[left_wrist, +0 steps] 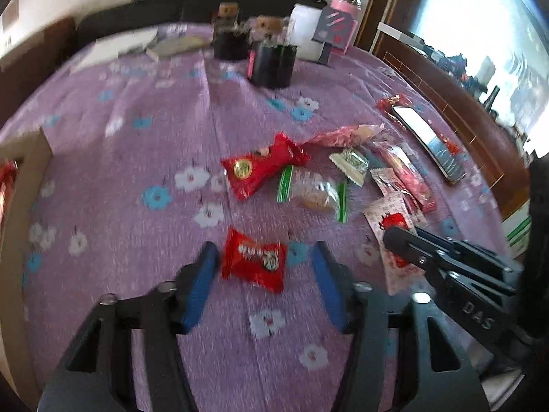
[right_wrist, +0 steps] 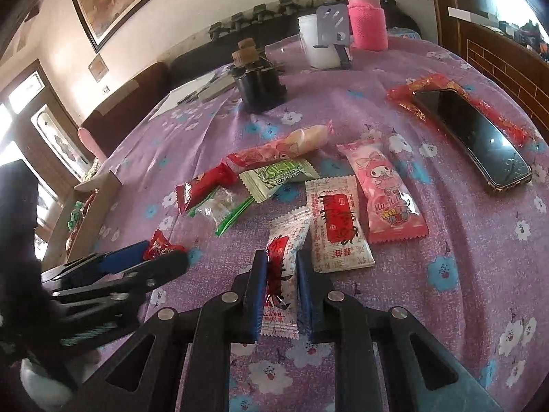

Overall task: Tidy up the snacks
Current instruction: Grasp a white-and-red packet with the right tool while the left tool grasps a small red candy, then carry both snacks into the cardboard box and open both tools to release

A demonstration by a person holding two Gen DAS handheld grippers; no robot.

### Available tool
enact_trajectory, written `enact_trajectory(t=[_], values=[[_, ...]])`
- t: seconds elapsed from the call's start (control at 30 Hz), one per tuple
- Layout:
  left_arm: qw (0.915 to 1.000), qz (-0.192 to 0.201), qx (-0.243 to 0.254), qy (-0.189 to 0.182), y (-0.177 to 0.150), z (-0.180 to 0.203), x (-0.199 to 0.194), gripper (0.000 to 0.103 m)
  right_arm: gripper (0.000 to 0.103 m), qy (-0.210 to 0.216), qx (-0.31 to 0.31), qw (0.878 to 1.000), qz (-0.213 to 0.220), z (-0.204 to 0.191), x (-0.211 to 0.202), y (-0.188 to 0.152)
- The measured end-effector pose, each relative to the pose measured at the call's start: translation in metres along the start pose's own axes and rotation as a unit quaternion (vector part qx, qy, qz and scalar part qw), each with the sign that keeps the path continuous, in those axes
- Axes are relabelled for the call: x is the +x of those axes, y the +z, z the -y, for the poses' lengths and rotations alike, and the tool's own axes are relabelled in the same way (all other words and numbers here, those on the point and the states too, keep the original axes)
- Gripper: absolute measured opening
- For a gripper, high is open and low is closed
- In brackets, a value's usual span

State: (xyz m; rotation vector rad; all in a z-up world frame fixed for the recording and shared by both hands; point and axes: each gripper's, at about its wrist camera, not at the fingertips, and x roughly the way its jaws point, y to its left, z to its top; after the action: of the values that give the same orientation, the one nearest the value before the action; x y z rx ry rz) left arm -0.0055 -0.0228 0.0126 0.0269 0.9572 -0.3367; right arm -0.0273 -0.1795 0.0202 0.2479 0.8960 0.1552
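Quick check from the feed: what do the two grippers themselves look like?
Both match: the left gripper and right gripper have black angular frames with cut-out slots, silver round bolts at the joints, and blue pads lining the fingers. White "DAS" lettering marks the right one's side. No cables or sleeves show.

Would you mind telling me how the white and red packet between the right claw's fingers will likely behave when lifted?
The white and red packet looks like thin crinkly film, so it will probably flop beyond the right claw. It seems small and flat, likely light. Its glossy wrapper may slip unless pinched firmly.
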Motion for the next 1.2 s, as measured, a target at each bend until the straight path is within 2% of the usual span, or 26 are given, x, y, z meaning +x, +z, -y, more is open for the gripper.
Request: enact_trajectory(t=[0.03,0.07,0.23,0.43,0.57,0.67,0.77,0.93,1.03,1.2], values=[[0.9999,0.001,0.011,0.007,-0.001,0.003,0.000,0.025,0.018,0.000,-0.001,1.000,0.000,0.000,0.000,0.000],[0.9998,0.006,0.015,0.009,-0.002,0.004,-0.002,0.024,0.018,-0.001,-0.001,1.000,0.001,0.001,0.000,0.000],[0.9998,0.018,-0.006,-0.009,-0.004,-0.004,-0.013,0.023,0.018,-0.004,-0.004,1.000,0.007,0.000,-0.004,-0.003],[0.9974,0.039,-0.042,-0.043,-0.012,-0.024,-0.046,0.023,0.016,0.020,-0.002,1.000,0.019,-0.003,-0.008,-0.005],[0.9930,0.055,-0.077,-0.071,-0.025,-0.051,-0.078,0.023,0.015,0.038,-0.008,0.999,0.033,-0.008,-0.015,-0.005],[0.9899,0.071,-0.096,-0.077,-0.034,-0.074,-0.100,0.023,0.015,0.043,-0.016,0.998,0.048,-0.013,-0.021,-0.007],[0.9881,0.088,-0.112,-0.058,-0.043,-0.106,-0.127,0.023,0.015,0.047,-0.015,0.997,0.052,-0.020,-0.025,-0.006],[0.9843,0.106,-0.141,0.012,-0.051,-0.173,-0.158,0.024,0.015,0.080,-0.027,0.996,0.043,-0.054,-0.033,-0.004],[0.9801,0.103,-0.164,0.044,-0.054,-0.213,-0.165,0.024,0.015,0.096,-0.054,0.993,0.033,-0.090,-0.031,0.000],[0.9768,0.087,-0.183,0.069,-0.048,-0.257,-0.157,0.024,0.015,0.132,-0.098,0.986,0.012,-0.160,-0.018,0.009]])
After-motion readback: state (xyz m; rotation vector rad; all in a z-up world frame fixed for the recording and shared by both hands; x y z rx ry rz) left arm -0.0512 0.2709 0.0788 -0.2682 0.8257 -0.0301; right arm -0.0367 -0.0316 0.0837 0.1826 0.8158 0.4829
